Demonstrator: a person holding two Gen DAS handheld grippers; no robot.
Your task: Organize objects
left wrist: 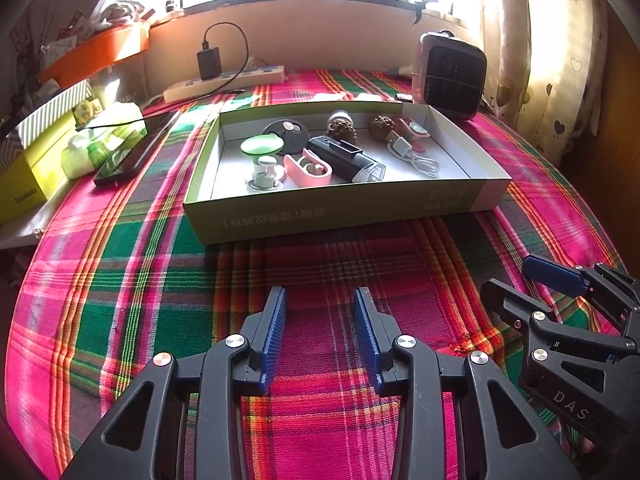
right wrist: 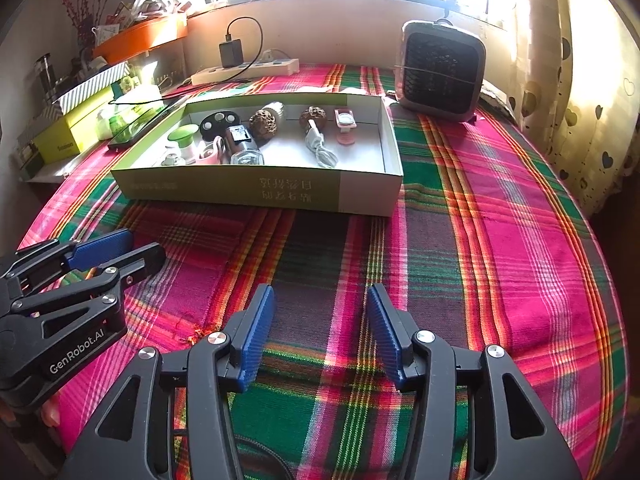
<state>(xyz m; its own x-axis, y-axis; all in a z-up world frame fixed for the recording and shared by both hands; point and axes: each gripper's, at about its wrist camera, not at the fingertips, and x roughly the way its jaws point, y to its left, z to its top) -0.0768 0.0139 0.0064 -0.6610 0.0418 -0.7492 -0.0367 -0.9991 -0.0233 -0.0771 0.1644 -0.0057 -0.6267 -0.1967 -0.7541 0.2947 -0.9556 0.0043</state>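
Surface: a table covered by a pink, green and orange plaid cloth [left wrist: 168,264]; both tools hover over its bare near part.
Left tool [left wrist: 320,334]: blue ribbed pads spread apart, nothing between them, only cloth below.
Right tool [right wrist: 321,330]: blue ribbed pads spread apart, nothing between them; it stands just beside the left tool, apart from it.
Container: a shallow, open green-and-white cardboard box [left wrist: 340,216] lies on the cloth beyond both tools, well apart from them, its printed long wall facing the cameras.
Box contents, left part: a green-topped white plastic piece [left wrist: 262,148]; a black round disc with pale buttons [left wrist: 286,132] behind it; a pink plastic clip-shaped holder [left wrist: 308,168]; a black cylindrical device with a clear tip [left wrist: 344,158], lying tilted and close against the pink holder.
Box contents, middle: two brown knobbly nut-like balls [left wrist: 342,126], apart from each other.
Box contents, right part: a coiled white cable with a plug [left wrist: 416,156]; a pink-and-white flat gadget [left wrist: 414,130] near the rear wall.
Outside the box: a grey square fan heater with a dark grille [left wrist: 452,76] at the far right; a white power strip with a black charger [left wrist: 224,80] by the rear wall; a black phone [left wrist: 132,148] to the left, beside a yellow-green carton [left wrist: 36,168].
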